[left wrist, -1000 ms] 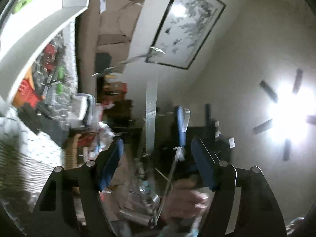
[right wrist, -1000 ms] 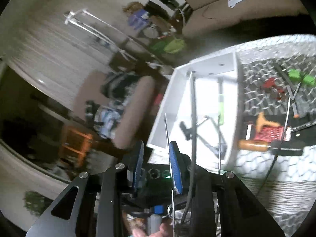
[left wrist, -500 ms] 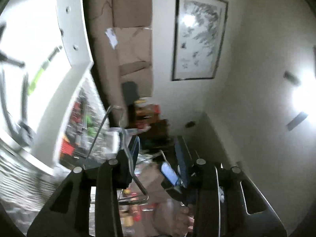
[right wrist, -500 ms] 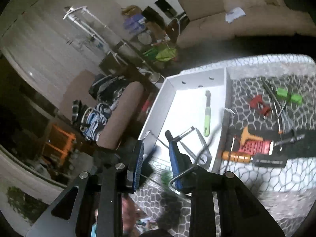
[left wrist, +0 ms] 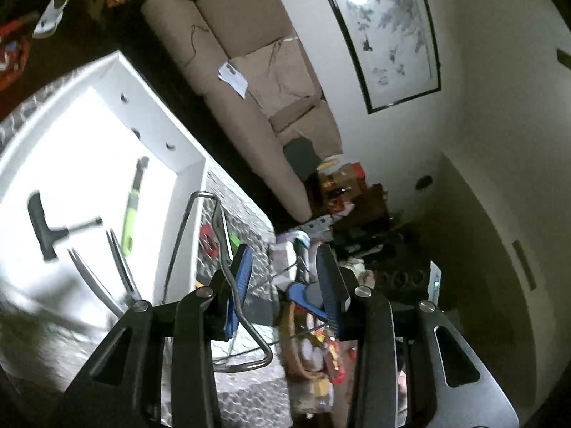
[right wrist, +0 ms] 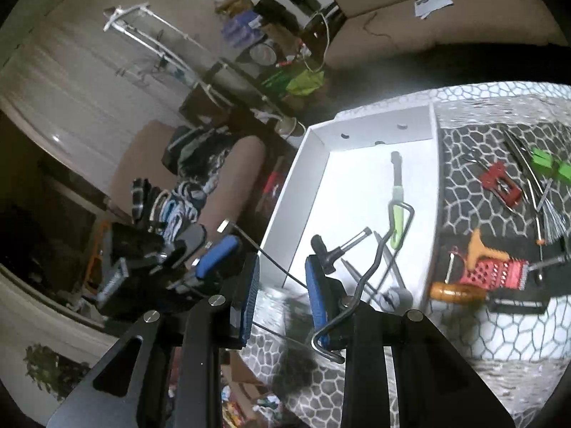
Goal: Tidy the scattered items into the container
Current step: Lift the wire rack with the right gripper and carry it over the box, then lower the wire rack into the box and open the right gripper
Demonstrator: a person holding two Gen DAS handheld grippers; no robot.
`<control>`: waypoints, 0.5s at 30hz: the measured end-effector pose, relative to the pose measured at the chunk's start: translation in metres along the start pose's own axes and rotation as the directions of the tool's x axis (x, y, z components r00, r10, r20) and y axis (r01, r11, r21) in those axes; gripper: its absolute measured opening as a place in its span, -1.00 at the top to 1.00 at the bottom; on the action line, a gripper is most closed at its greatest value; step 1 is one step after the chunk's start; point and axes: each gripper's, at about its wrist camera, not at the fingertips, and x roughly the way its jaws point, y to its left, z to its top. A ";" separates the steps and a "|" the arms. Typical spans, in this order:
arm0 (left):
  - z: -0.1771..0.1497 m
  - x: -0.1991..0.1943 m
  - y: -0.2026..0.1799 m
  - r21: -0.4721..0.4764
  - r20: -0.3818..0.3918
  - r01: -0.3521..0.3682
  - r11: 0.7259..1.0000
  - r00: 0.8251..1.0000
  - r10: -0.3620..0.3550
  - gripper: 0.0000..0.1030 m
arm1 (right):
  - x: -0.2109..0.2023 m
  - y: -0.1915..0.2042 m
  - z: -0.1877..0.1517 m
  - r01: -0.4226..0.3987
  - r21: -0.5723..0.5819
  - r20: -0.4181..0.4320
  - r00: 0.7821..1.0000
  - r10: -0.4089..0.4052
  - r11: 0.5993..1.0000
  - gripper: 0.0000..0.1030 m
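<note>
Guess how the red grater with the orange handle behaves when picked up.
The red grater looks rigid, a flat perforated plate, probably light. Its orange handle is narrow, so it may pivot in a grip. Lying flat on the patterned mat, it should slide, not roll.

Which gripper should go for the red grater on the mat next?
Probably the right gripper: the red grater lies just right of it, beside the white tray. The left gripper faces the sofa. A bent metal rod hangs by the right gripper's finger, though.
</note>
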 end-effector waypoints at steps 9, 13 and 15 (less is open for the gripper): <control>0.080 0.022 0.025 0.056 -0.007 -0.129 0.990 0.992 0.129 0.34 | 0.102 -0.014 0.046 0.089 -0.073 -0.074 0.993 -0.095 0.993 0.45; 0.112 0.052 0.056 0.058 -0.017 -0.172 0.983 0.985 0.173 0.33 | 0.155 -0.046 0.061 0.110 -0.054 -0.107 0.988 -0.115 0.992 0.45; 0.123 0.066 0.069 0.062 -0.022 -0.190 0.980 0.981 0.192 0.33 | 0.185 -0.066 0.065 0.104 -0.030 -0.119 0.987 -0.107 0.994 0.45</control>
